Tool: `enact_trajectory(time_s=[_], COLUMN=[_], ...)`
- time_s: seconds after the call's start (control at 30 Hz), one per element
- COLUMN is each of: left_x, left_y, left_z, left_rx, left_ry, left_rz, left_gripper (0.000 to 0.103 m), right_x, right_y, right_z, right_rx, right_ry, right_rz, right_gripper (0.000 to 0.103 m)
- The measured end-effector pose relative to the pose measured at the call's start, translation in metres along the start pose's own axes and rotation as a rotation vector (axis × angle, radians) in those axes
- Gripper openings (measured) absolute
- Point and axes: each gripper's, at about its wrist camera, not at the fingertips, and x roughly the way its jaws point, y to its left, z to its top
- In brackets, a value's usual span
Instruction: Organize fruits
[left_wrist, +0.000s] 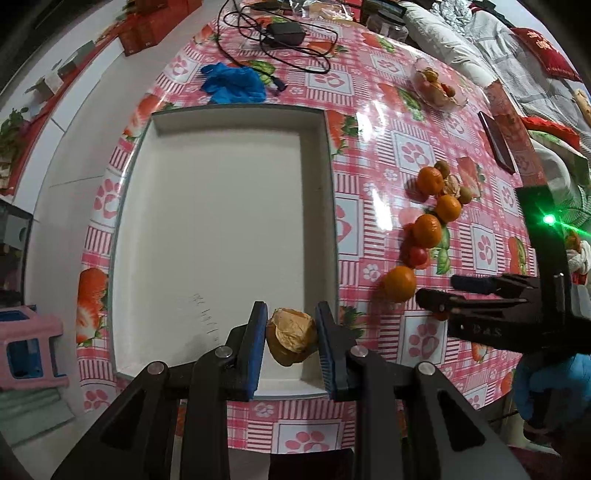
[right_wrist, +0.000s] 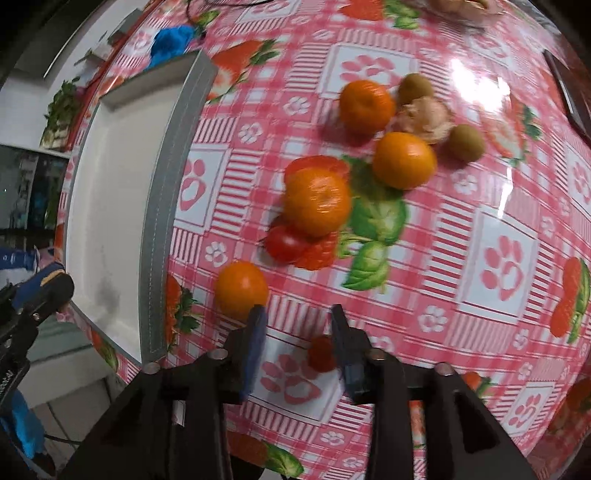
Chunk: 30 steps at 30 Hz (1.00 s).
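My left gripper is shut on a papery-husked yellow fruit, held above the near right corner of the white tray, which holds nothing else. In the right wrist view my right gripper stands open over the tablecloth. A small red tomato lies between its fingers, against the right one. A tangerine sits just past the left fingertip. Farther off lie more tangerines, another tomato, two green fruits and a husked fruit. The left wrist view shows the right gripper beside the nearest tangerine.
A blue glove and black cables with an adapter lie beyond the tray. A glass bowl of fruit and a dark phone sit at the far right. A pink stool stands below the table's left edge.
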Motion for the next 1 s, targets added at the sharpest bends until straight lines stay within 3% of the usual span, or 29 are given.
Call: enact_trajectory(time_s=[0.03,0.4,0.47,0.53,0.67,0.83,0.9,0.93,1.0], left_x=[0.0,0.004,0.003,0.003,0.002,0.001,-0.002,-0.003,-0.008], left_y=[0.003,0.012,0.013,0.015,0.018,0.023,0.026,0.027,0.032], left_z=[-0.001,-0.007,-0.009,-0.01,-0.012,-0.01,-0.008,-0.006,-0.001], left_rx=[-0.004,-0.028,-0.031,-0.035,-0.041,-0.054,-0.048,-0.045,-0.04], left_ry=[0.002,0.018,0.021,0.019,0.018,0.017,0.009,0.006,-0.005], left_rz=[0.003,0.013,0.014,0.016,0.02,0.023,0.029,0.031,0.032], left_gripper=[0.029,0.029,0.029,0.029,0.029,0.029,0.03,0.029,0.029], right_x=[-0.001,0.02,0.03,0.039,0.056,0.064,0.058,0.051,0.041], right_y=[0.004,0.069,0.083,0.094,0.111,0.129,0.126,0.123,0.124], right_z=[-0.001,0.027,0.032,0.036,0.043,0.043,0.04,0.04,0.043], right_rx=[-0.01,-0.084,-0.098,-0.1,-0.098,-0.105,-0.073,-0.06,-0.047], right_ry=[-0.02,-0.039,-0.025,-0.012,-0.002,-0.002,-0.005,-0.007,-0.018], right_rz=[0.0,0.05,0.056,0.052,0.03,0.003,0.034,0.053,0.07], right_gripper=[0.072,0.07,0.061,0.059,0.036,0.036,0.033,0.021,0.015])
